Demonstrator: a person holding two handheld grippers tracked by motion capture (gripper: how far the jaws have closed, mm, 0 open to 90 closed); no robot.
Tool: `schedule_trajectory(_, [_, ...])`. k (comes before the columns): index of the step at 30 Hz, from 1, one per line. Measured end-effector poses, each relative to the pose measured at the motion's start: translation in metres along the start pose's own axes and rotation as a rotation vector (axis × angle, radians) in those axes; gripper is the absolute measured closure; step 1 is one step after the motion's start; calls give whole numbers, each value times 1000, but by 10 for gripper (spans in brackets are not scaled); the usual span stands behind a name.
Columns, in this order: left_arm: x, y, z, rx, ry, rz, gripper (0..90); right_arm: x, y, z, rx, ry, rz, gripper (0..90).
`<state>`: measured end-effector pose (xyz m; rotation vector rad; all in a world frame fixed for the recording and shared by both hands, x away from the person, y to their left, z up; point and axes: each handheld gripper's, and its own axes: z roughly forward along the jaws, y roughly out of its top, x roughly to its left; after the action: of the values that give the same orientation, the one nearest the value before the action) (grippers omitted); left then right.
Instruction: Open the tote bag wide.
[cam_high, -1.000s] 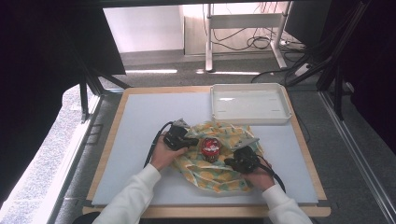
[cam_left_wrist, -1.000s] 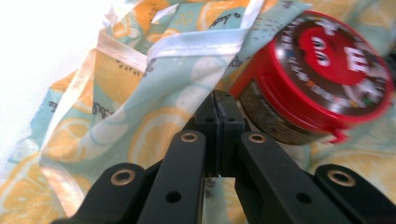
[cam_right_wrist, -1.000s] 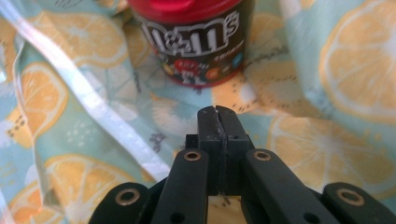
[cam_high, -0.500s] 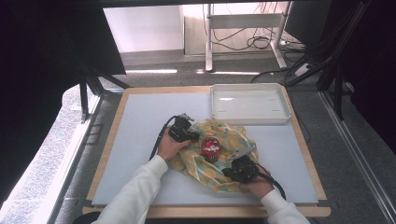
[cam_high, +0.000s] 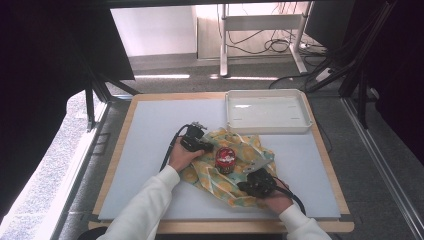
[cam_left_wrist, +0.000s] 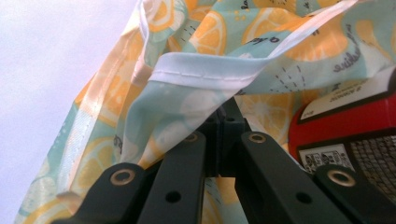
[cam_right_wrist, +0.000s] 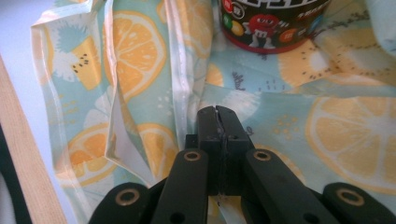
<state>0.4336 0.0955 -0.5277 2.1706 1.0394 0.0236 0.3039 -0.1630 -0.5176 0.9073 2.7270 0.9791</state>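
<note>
Nearest the person, the right gripper (cam_high: 248, 186) is lying low over the near right part of the thin cotton cloth printed with orange slices on pale teal (cam_high: 235, 172), just inside the table's wooden front edge. In the right gripper view its black jaws are standing pressed together (cam_right_wrist: 218, 122), and whether a fold of the cloth is caught between them I cannot tell. A little farther in, the small round red candy tub with a dark printed band (cam_high: 225, 159) is sitting upright on the middle of the cloth, between the two grippers. Beside it, at the cloth's far left corner, the left gripper (cam_high: 206, 146) is holding the fabric: in the left gripper view its jaws are closing tight on a white-hemmed edge (cam_left_wrist: 227, 112) that is draping over their tips. Beyond the cloth, the shallow white rectangular plastic tray (cam_high: 267, 126) is resting on the pale blue-grey table mat (cam_high: 150, 135), touching the cloth's far edge.
</note>
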Motion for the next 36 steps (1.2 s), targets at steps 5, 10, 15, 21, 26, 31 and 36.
schedule_trajectory(5, [-4, 2, -8, -6, 1, 20, 900, 3, 13, -12, -100, -21, -5, 889])
schedule_trajectory(10, [-4, 1, -8, -2, 2, 21, 900, 14, 33, -15, -198, -9, -22, 889])
schedule_trajectory(15, [-6, 0, -7, -2, -2, 23, 900, 19, 44, -4, -183, -3, -57, 889])
schedule_trajectory(21, [-6, -1, -3, -1, -8, 20, 900, 19, 41, 10, -143, -16, -65, 890])
schedule_trajectory(26, [-7, -1, -4, 2, -6, 23, 900, 33, 36, 20, -107, 20, -88, 890])
schedule_trajectory(31, [-6, -1, -4, 1, -6, 20, 900, 26, 30, 25, -86, 44, -38, 891])
schedule_trajectory(36, [-6, -1, -4, 2, -7, 17, 900, 28, 27, 30, -64, 44, -46, 890])
